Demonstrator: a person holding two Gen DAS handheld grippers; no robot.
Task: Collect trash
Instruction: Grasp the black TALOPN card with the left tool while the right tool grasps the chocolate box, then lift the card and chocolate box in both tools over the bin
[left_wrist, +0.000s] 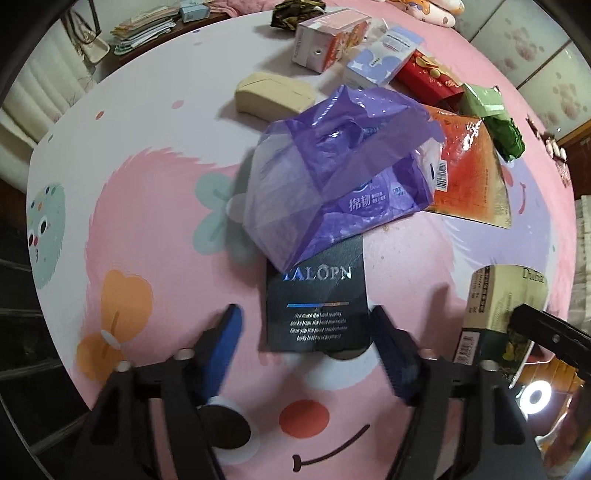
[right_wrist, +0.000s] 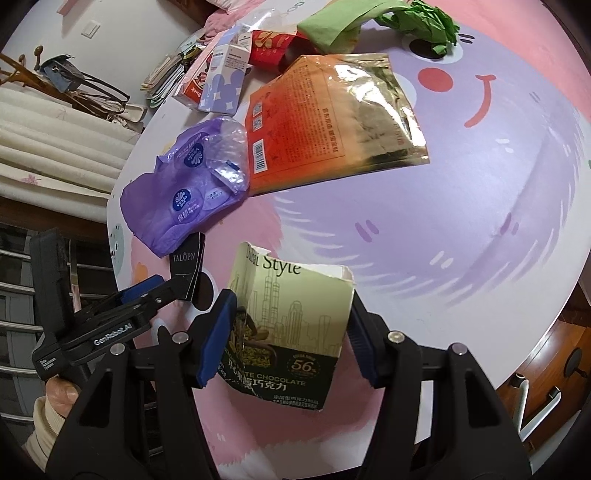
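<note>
- Left wrist view: the left gripper (left_wrist: 306, 332) stands spread wide, its blue pads blurred, with the dark rectangular paper card printed TALOPN (left_wrist: 317, 299) between them; neither pad presses on it, so the card is released.
- The card's top edge, toward 12 o'clock, is covered by a crumpled translucent purple plastic wrapper (left_wrist: 332, 177).
- At 2 o'clock from the wrapper lies a flat orange and gold foil pouch (left_wrist: 469, 166), partly under it.
- Further toward 12 o'clock sit a beige rounded block (left_wrist: 273, 96), white and pink cartons (left_wrist: 328, 37), a red packet (left_wrist: 424, 74) and green crumpled paper (left_wrist: 495, 118); their print is too small to read.
- At 3 o'clock the cream and dark chocolate box (left_wrist: 502, 299) is cut off by a black gripper part.
- All rest over the pink cartoon-print round table (left_wrist: 147, 184).
- Right wrist view: the right gripper (right_wrist: 291, 325) clamps the chocolate box (right_wrist: 291, 325) by its two side edges, lifted off the table (right_wrist: 443, 221).
- At 9 o'clock the left gripper (right_wrist: 162, 288) shows side-on beside the card (right_wrist: 186, 273); only one blue finger shows.
</note>
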